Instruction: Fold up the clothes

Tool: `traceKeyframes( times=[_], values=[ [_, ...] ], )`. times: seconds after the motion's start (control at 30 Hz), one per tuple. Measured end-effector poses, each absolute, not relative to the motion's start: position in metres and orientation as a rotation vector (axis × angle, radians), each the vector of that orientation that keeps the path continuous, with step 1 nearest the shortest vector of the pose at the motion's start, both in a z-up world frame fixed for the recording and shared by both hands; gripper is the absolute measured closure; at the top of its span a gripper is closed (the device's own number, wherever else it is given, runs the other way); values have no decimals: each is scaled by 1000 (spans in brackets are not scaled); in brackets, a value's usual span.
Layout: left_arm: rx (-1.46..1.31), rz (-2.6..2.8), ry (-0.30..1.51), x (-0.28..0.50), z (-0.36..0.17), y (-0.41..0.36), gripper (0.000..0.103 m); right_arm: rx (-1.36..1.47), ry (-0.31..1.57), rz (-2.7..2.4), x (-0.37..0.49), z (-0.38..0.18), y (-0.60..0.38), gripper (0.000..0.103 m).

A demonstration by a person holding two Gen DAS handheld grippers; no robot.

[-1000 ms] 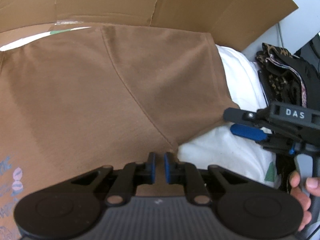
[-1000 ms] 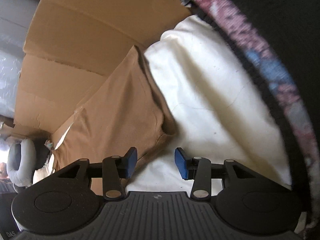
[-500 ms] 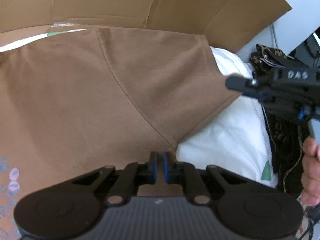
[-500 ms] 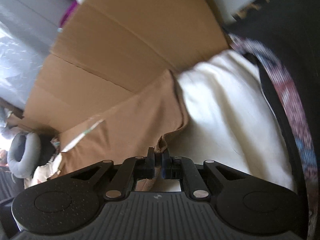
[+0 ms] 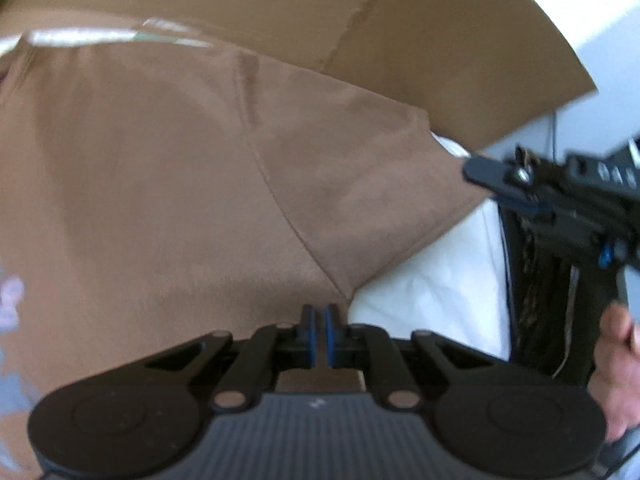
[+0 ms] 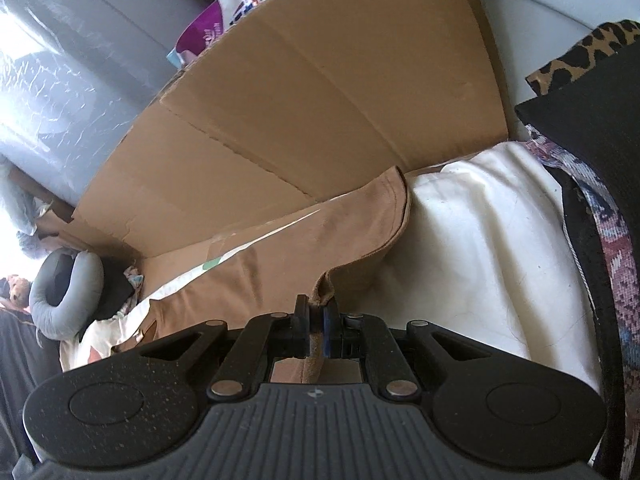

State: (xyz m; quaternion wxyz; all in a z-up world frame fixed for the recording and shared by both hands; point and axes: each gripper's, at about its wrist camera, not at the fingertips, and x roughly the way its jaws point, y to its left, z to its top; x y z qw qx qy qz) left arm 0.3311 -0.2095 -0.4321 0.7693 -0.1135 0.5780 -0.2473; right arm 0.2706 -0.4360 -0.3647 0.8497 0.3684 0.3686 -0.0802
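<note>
Cardboard (image 6: 320, 92) behind; both grippers (left (image 5: 319, 334), right (image 6: 316, 332)) pinching brown shirt (image 5: 168, 184).

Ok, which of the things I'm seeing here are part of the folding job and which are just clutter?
In the job:
- brown shirt
- left gripper, shut on its edge
- right gripper, shut on its sleeve edge

Lying about:
- cardboard sheet
- white cloth underneath
- leopard-print fabric
- grey neck pillow
</note>
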Motion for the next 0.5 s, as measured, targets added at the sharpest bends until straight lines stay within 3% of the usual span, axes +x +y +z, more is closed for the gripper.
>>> traceKeyframes(
  times=[0.5],
  values=[
    [-661, -402, 1323, 334, -467, -184, 103, 714, 820, -17, 280, -344, -404, 99]
  ],
)
